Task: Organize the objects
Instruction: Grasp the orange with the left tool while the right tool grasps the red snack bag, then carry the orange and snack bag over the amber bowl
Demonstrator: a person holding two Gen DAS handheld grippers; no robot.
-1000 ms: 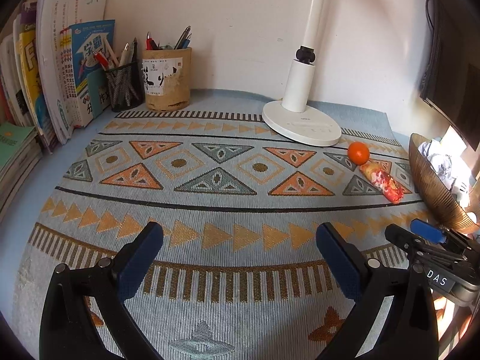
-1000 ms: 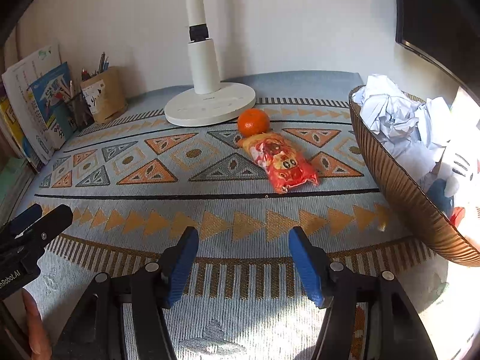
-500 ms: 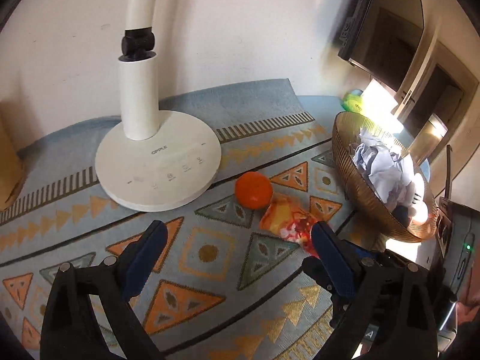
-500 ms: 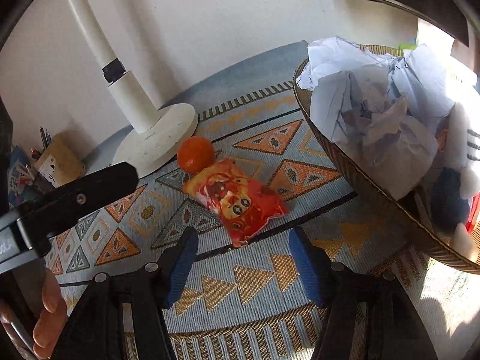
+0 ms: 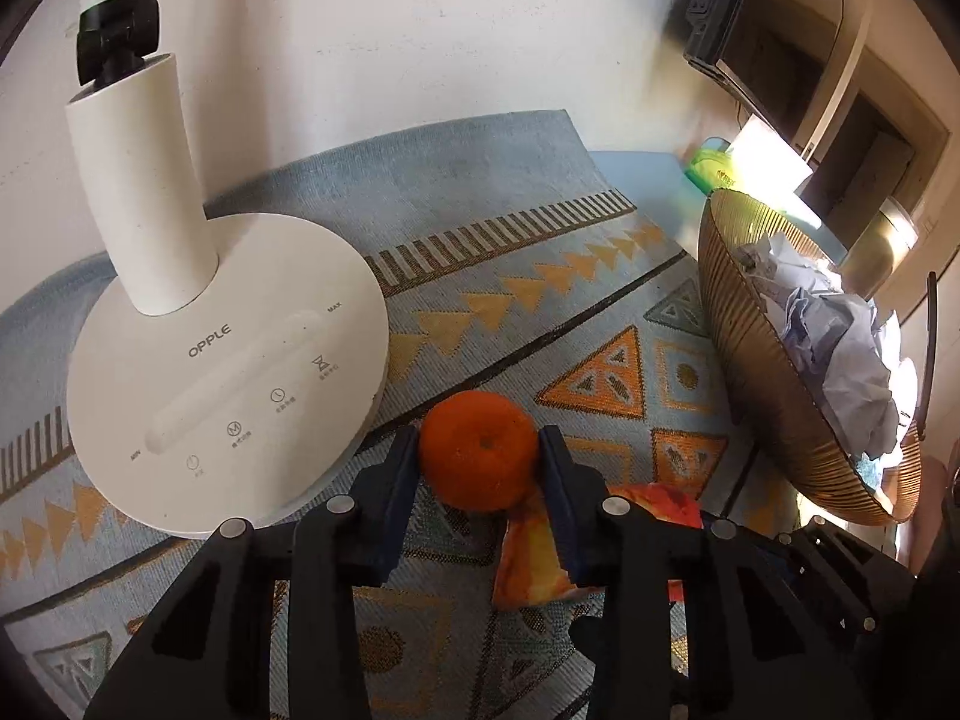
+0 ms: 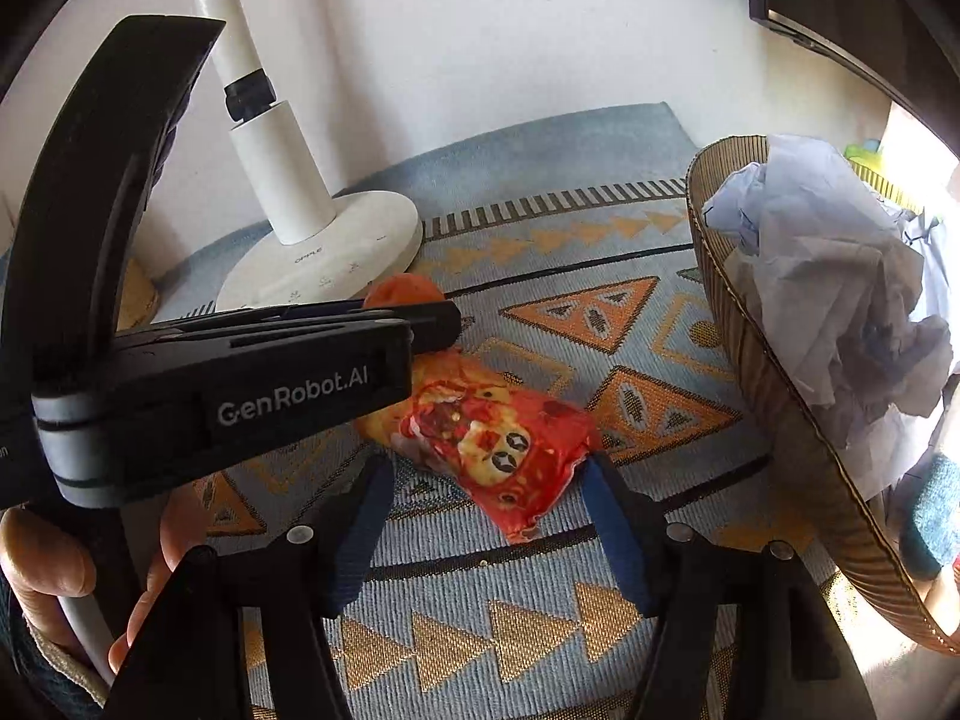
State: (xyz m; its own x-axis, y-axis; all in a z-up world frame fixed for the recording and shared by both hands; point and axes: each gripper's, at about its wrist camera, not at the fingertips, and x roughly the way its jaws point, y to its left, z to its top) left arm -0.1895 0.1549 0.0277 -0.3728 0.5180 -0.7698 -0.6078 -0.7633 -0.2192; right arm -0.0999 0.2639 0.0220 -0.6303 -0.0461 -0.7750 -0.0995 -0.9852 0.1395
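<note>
An orange tangerine (image 5: 477, 450) sits on the patterned mat beside the lamp base. My left gripper (image 5: 479, 463) is shut on the tangerine, one blue pad on each side of it. In the right wrist view only the tangerine's top (image 6: 399, 291) shows above the left gripper's body. A red and yellow snack packet (image 6: 492, 438) lies on the mat just in front of it; it also shows in the left wrist view (image 5: 534, 552). My right gripper (image 6: 489, 483) is open, its fingers on either side of the packet's near end, not closed on it.
A white desk lamp base (image 5: 222, 372) stands just left of the tangerine. A ribbed brown bowl (image 6: 774, 384) holding crumpled paper stands at the right. The white wall is close behind. A dark monitor (image 6: 858, 0) hangs at the upper right.
My left gripper moved forward to the tangerine and closed on it. My right gripper moved forward so the snack packet now lies between its open fingers.
</note>
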